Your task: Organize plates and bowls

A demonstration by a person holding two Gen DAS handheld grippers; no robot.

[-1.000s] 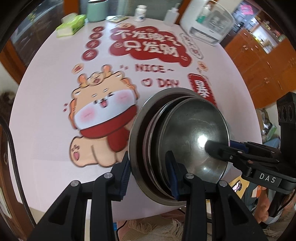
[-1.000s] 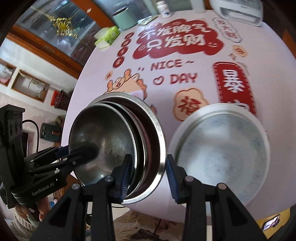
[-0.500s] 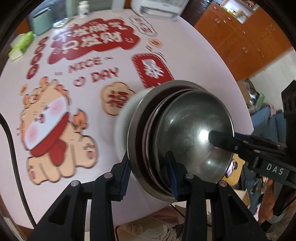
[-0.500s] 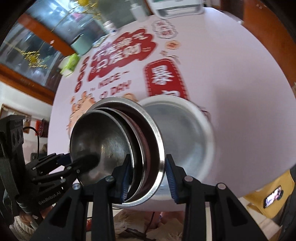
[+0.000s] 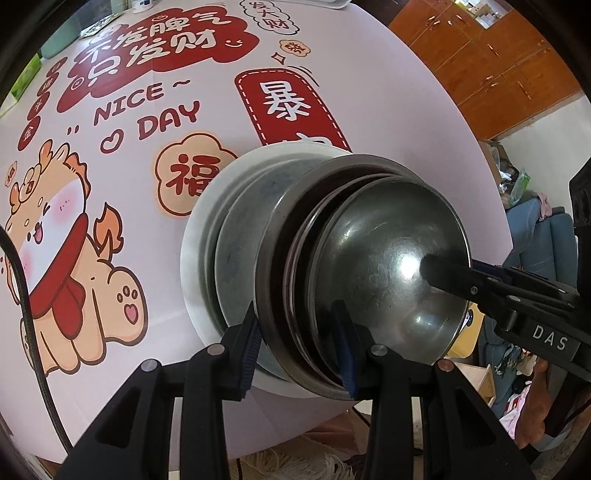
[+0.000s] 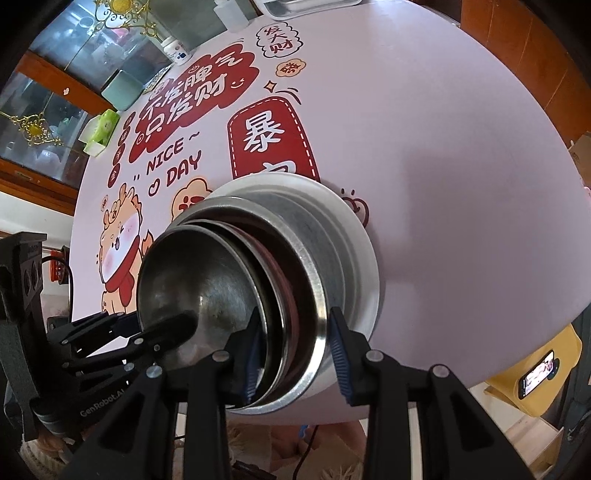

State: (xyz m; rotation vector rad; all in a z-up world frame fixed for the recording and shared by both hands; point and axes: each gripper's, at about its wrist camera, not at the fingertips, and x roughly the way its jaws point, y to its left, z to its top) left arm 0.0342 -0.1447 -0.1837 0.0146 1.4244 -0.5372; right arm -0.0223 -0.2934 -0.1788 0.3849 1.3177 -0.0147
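Note:
A nested stack of steel bowls (image 5: 388, 258) (image 6: 207, 280), with a reddish dish between the steel ones, is tilted over a wide white plate (image 5: 207, 229) (image 6: 354, 236) on the pink printed tablecloth. My left gripper (image 5: 299, 339) is shut on the stack's near rim. My right gripper (image 6: 295, 347) is shut on the opposite rim. Each gripper shows in the other's view, with one finger reaching inside the innermost bowl: the right gripper (image 5: 439, 271), the left gripper (image 6: 173, 326). I cannot tell whether the stack's underside touches the plate.
The table edge (image 6: 480, 369) runs close behind the plate. A yellow stool with a phone (image 6: 537, 374) stands below it. At the far side are a green tissue box (image 6: 101, 129), a teal canister (image 6: 122, 90), a small white bottle (image 6: 177, 50) and a white tray (image 6: 306, 5).
Both grippers carried the stack across the table, away from the cartoon dog print, and lowered it over the white plate. Both grips stayed on the rims.

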